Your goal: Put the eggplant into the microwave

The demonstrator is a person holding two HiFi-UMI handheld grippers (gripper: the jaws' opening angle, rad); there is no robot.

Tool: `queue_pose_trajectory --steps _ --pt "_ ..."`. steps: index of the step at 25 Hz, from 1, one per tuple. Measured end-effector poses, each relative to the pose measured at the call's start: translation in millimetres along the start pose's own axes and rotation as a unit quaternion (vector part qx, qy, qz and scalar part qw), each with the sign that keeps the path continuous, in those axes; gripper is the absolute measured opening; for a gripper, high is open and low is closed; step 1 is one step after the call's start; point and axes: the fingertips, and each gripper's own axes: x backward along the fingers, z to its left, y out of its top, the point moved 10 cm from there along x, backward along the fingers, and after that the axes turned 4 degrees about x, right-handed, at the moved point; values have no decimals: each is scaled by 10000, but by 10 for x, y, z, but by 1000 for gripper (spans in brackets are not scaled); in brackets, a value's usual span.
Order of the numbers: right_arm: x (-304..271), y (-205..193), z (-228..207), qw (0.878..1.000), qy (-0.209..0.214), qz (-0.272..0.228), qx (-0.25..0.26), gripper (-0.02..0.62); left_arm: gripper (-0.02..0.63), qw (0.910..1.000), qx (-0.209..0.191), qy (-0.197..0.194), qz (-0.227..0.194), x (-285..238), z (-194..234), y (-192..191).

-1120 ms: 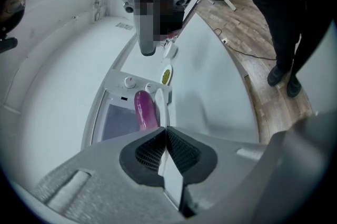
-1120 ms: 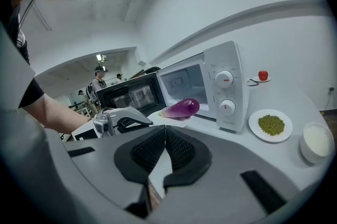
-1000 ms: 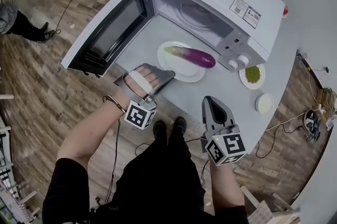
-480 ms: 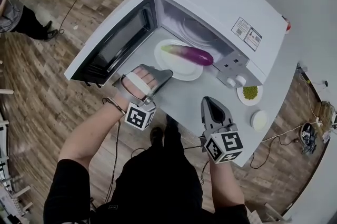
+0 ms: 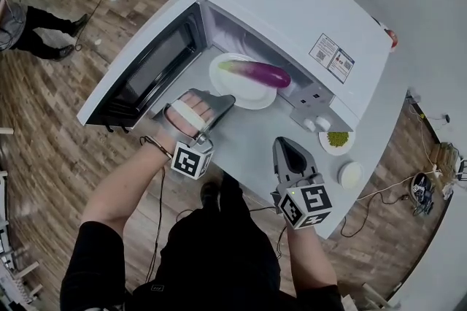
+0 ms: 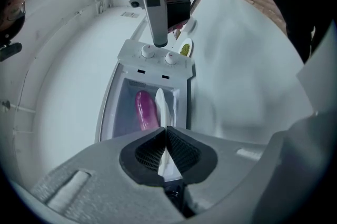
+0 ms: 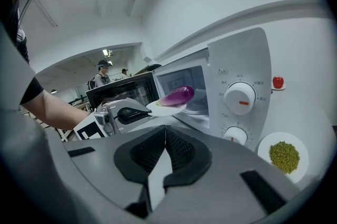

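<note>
The left gripper (image 5: 223,102) is pinching the near rim of a white plate (image 5: 248,98), its fingers nearly closed on it. In the left gripper view the rim is running as a thin white strip between the dark pads, and the gripper's own body is covering where that strip ends. The eggplant (image 5: 255,73) is lying lengthwise on the plate, purple with a pale green end. The plate is hanging at the open mouth of the microwave (image 5: 292,3), its far edge overlapping the opening. No view is showing whether it is touching the oven floor. The microwave's top is hiding most of the cavity from the head view, and the print on its label is too small to read.

The door (image 5: 142,76) is standing wide open to the left, and the person's left hand is covering much of the left gripper's handle. The right gripper (image 5: 285,143) is hovering over the table (image 5: 248,138) in front of the control panel, its fingers meeting at the tips with nothing between them. To its right a small dish (image 5: 346,150) is holding something green, with a round white object (image 5: 350,173) beside it whose kind is hard to make out. A small red fruit (image 7: 278,81) is sitting past the microwave, half cut off in the head view.
</note>
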Motion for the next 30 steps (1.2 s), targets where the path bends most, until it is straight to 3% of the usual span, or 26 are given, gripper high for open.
queue_pose_trajectory --steps 16,30 --pt "-97 -110 -207 9998 -17 200 16 15 17 9985 30 538 -38 -555 -118 -41" --pt "-212 -184 -320 9994 13 337 -32 15 17 9993 116 332 119 -892 -240 -175"
